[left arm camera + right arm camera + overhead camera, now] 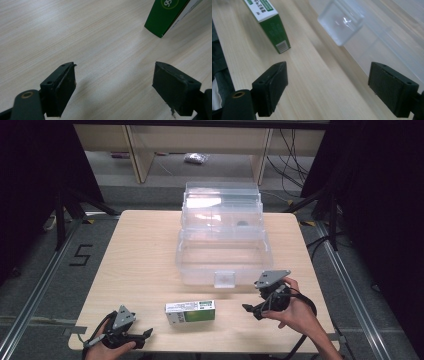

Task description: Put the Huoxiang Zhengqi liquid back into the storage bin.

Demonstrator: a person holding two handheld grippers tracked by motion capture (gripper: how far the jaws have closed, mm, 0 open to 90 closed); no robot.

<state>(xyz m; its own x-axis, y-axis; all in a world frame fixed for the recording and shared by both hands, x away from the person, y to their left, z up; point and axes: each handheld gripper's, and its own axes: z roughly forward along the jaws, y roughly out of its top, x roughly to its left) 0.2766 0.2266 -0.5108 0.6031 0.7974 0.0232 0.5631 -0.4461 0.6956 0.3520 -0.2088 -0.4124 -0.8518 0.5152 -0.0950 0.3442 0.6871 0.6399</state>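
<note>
The table [145, 250] is pale wood with rounded corners, standing on a grey floor [35, 265] where a black mark like a "5" [80, 255] lies beyond its left edge; dark drapes close both sides of the room, and light wooden furniture legs [137, 155] stand at the back.

At the near left corner, the left gripper [145, 335] rests low at the table's front edge, held in a hand [107, 351], its jaws spread wide and empty. In the left gripper view, bare wood lies between the jaws, and the green and white carton [166, 15] sits ahead and to the right of them, well apart. To this gripper's left and ahead, the tabletop is open all the way to its far edge.

The carton [190, 312] lies flat near the front edge, between the two grippers, touching neither.

Beyond it, the clear plastic box [225, 255] stands open, its lid tilted up at the back, its latch tab [224, 279] hanging at the front wall.

The right gripper [248, 309] hovers just in front of the box's near right corner, held in a hand [295, 312], jaws parted with nothing between them. In the right gripper view, the carton [270, 27] lies ahead to the left, the latch tab [340, 22] ahead, and the box wall [387, 50] runs close along the right jaw. A narrow strip of bare wood runs ahead between carton and box.
</note>
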